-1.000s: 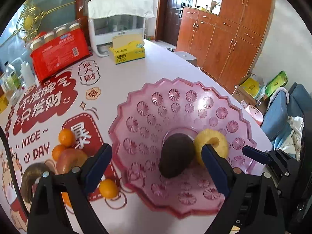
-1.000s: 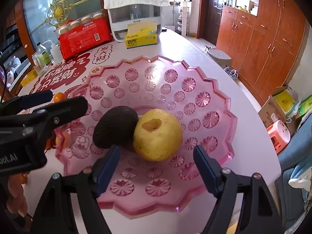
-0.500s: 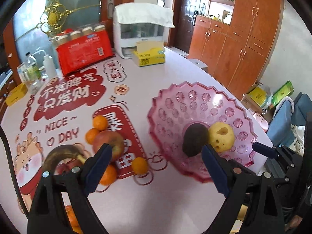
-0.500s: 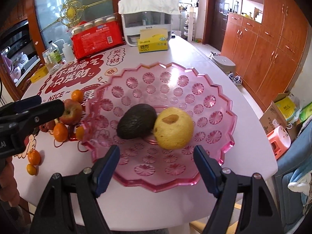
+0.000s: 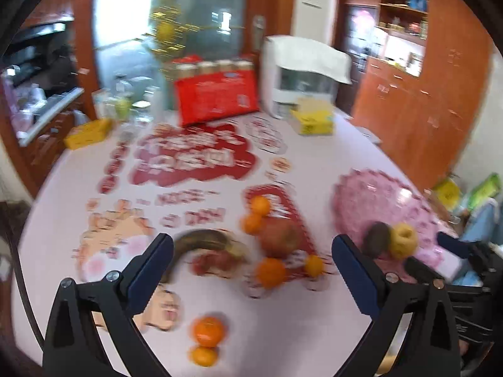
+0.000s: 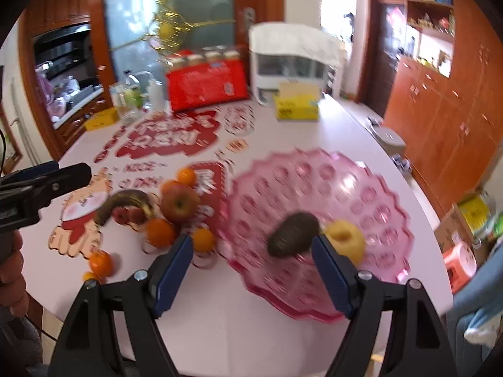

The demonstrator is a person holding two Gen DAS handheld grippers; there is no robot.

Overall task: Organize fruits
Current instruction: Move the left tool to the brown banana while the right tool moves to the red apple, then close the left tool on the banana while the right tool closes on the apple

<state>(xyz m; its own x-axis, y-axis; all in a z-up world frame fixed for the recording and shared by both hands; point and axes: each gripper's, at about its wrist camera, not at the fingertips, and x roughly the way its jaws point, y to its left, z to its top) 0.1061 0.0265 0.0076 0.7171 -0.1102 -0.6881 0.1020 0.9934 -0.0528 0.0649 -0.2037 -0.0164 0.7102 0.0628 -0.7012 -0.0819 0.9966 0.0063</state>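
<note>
left gripper (image 5: pixel 253 264) held above table (image 5: pixel 78 188), jaws spread wide, nothing between blue-padded fingers (image 5: pixel 151 270). right gripper (image 6: pixel 251 270) raised near table edge, jaws likewise wide apart, gripping nothing. scalloped pink translucent plastic fruit plate (image 6: pixel 361 182) holds dark matte avocado (image 6: pixel 294 234) touching smooth yellow apple (image 6: pixel 345 240). loose beside plate: red apple (image 6: pixel 179 202), curved brown-skinned banana (image 6: pixel 124 202), several glossy round tangerines (image 6: pixel 160 232). two more tangerines (image 5: pixel 207 331) sit apart, nearer table edge. frames motion-blurred.
</note>
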